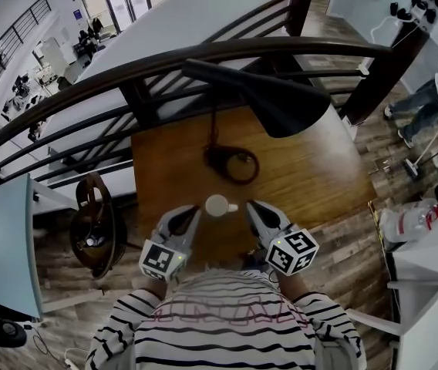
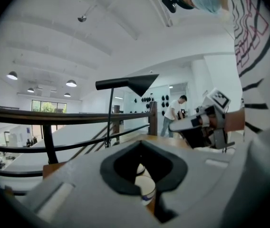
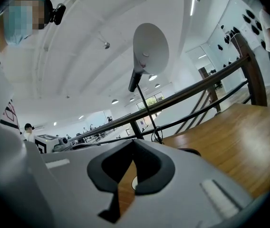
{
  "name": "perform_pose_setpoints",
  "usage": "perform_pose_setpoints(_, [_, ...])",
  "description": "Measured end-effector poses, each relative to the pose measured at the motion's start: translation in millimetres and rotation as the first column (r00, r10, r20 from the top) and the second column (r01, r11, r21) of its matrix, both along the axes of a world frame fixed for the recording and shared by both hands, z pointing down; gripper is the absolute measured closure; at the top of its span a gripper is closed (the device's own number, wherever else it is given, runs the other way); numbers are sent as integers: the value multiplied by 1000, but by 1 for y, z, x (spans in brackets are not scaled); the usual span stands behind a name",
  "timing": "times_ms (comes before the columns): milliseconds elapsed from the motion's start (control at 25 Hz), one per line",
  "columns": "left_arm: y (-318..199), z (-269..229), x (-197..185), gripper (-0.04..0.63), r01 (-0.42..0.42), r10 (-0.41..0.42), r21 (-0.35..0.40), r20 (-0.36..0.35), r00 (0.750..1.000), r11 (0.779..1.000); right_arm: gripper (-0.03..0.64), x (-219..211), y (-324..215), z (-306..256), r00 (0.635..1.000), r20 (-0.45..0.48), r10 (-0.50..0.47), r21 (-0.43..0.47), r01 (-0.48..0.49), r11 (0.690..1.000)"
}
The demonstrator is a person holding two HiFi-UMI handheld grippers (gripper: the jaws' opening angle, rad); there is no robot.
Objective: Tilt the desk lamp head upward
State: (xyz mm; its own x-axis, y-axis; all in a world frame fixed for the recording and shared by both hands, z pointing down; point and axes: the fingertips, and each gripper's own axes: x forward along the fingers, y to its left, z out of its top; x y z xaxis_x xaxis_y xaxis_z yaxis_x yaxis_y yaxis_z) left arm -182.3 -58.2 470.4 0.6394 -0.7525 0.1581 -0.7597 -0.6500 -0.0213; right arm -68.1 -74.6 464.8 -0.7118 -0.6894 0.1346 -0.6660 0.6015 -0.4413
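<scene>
Black desk lamp (image 1: 281,102) (wide cone head) upright.

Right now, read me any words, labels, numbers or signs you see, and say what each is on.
No readable text anywhere.
On the left marker cube of the left hand-held gripper: black-and-white squares, no letters.
On the right marker cube of the right hand-held gripper: the same.
On the striped shirt: pink print, too blurred to read.

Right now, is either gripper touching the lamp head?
No, the left gripper and right gripper sit shut and empty on either side of the white cup, well apart from the lamp head.
</scene>
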Motion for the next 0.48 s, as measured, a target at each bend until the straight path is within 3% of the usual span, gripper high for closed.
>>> perform_pose_setpoints(480, [8,-1,3,592,-9,9,-10,24,1000,1000,617,-2,7,-1,999,-40,-16,23,17,1000])
